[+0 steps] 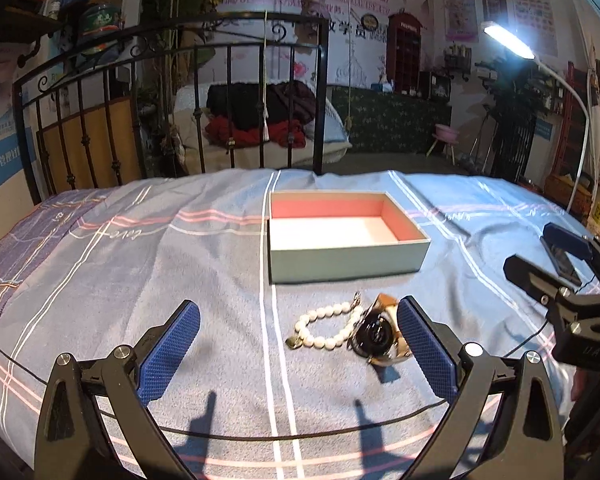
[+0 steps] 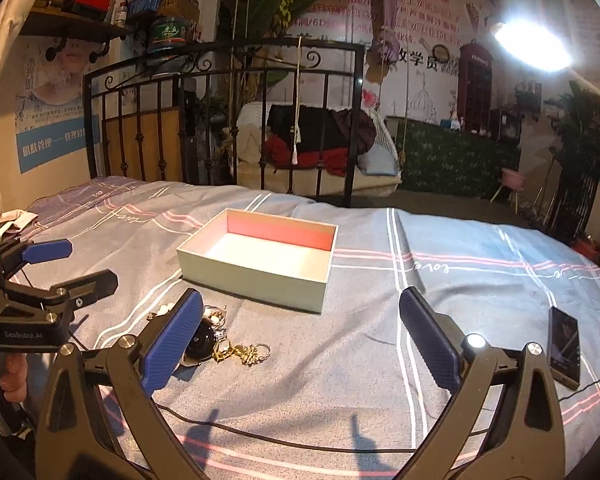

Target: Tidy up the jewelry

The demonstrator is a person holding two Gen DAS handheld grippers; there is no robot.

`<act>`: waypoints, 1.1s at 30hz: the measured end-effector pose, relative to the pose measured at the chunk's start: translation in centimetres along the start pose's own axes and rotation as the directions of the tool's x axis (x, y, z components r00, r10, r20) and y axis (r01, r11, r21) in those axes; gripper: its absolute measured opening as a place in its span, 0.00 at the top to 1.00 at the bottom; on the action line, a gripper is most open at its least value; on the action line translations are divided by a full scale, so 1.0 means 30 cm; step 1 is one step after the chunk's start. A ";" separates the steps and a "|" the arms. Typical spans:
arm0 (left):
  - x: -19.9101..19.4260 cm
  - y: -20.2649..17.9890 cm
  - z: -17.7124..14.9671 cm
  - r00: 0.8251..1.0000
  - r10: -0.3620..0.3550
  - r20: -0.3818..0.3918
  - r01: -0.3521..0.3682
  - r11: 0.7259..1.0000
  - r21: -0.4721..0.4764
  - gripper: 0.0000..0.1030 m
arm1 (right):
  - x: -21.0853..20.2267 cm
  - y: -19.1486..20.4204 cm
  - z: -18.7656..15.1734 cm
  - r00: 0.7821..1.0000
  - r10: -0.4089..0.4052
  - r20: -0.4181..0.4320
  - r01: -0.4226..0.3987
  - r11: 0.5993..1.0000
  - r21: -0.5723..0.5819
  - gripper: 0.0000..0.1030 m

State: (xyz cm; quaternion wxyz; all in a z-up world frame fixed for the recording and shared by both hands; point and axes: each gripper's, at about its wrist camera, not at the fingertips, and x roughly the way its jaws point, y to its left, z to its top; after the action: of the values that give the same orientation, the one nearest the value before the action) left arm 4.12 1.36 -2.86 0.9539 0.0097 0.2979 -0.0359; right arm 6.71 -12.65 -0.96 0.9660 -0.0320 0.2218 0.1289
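Blue plaid bedspread (image 1: 140,280) | empty pale-blue cardboard box (image 1: 348,258), pink-lined | white pearl bracelet (image 1: 324,326), black-faced watch (image 1: 376,334), gold chain (image 2: 244,354) lie unsorted | left gripper (image 1: 300,350), right gripper (image 2: 300,344) both spread wide, holding nothing | step: first pick; next: left closes on bracelet.

Black iron bedframe (image 1: 172,92), plaid bedsheet (image 1: 140,272), postered wall (image 2: 420,8), bright lamp (image 1: 508,40) overhead.

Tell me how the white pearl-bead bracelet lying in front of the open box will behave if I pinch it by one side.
The white pearl-bead bracelet looks strung, so it will likely hang limp rather than hold its loop. The round, glossy beads may slip on the left gripper pads. It touches the black-faced watch, so lifting could drag or snag that too.
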 end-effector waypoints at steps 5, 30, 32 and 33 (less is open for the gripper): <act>0.113 0.057 -0.026 0.988 -0.007 -0.152 0.004 1.000 -0.024 0.08 | 0.126 0.004 -0.036 0.991 0.048 -0.122 -0.048 0.999 0.004 0.23; 0.434 -0.001 0.020 0.890 -0.138 -0.434 0.176 0.983 0.048 0.30 | 0.364 0.066 -0.121 0.889 0.235 -0.393 -0.250 0.968 0.015 0.69; 0.434 0.004 0.021 0.893 -0.132 -0.430 0.168 0.985 0.046 0.39 | 0.363 0.074 -0.123 0.884 0.247 -0.396 -0.265 0.964 0.011 0.74; 0.432 0.010 0.020 0.895 -0.129 -0.428 0.164 0.985 0.046 0.41 | 0.365 0.078 -0.125 0.881 0.252 -0.400 -0.271 0.962 0.010 0.75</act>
State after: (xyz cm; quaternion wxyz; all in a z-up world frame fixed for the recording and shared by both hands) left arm 15.11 0.83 -9.74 0.8599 0.0332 0.4958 -0.1169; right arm 14.03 -8.25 -9.12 0.8734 -0.0497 0.4126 0.2541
